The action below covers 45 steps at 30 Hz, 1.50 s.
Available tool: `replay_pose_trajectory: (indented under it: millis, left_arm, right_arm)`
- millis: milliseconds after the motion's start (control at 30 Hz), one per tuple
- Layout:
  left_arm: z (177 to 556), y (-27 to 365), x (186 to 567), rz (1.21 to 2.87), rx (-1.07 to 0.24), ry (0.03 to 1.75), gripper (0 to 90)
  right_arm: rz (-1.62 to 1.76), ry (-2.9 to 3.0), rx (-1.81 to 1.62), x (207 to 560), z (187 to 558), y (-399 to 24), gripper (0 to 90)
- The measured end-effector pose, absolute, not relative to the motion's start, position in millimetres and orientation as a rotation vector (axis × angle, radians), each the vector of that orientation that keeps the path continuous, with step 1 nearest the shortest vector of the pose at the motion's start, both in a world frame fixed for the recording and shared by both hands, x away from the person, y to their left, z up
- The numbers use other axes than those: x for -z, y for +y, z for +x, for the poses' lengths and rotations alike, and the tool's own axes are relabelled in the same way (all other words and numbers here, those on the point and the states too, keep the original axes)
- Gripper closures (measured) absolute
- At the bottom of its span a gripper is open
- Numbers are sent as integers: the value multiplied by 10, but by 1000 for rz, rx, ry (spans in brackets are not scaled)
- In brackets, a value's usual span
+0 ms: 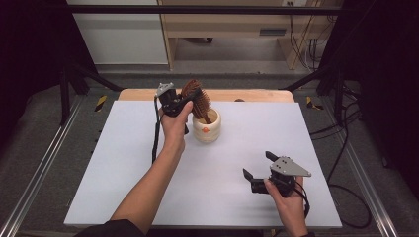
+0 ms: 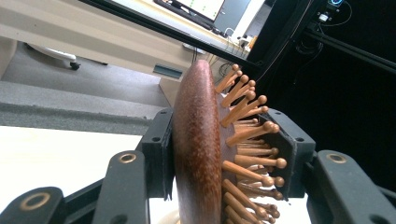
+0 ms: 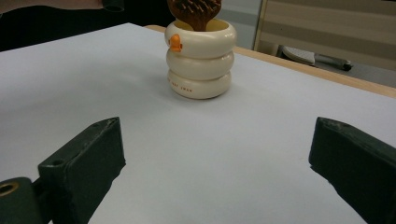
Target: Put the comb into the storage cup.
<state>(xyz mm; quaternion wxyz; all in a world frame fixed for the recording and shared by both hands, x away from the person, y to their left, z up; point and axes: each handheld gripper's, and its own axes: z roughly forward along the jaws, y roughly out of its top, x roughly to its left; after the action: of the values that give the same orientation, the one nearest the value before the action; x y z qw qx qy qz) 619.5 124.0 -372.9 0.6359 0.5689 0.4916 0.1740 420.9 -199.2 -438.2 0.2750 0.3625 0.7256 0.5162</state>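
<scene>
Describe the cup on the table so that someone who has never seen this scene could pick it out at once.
Start at the white table top and look toward its far edge, near the middle. There stands a cream holder cup shaped like three stacked rings, with a small orange mark near its rim. A brown wooden hairbrush, clamped by the left gripper, sticks out of it.

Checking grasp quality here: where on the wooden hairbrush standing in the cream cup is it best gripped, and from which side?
Grip the hairbrush by its broad head, from above the cup. The handle is down inside the cup, so the head is what is free. The left gripper does this, one jaw on the smooth back, the other on the bristles.
</scene>
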Motion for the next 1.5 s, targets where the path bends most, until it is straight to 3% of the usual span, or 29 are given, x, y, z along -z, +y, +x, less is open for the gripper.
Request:
replay_pose_trajectory:
  millis: [1500]
  left_arm:
    - [6229,1364,3817,1262,-372,1170,470]
  right_arm:
    - [964,1970,-1382,4393,4212,-1971,40]
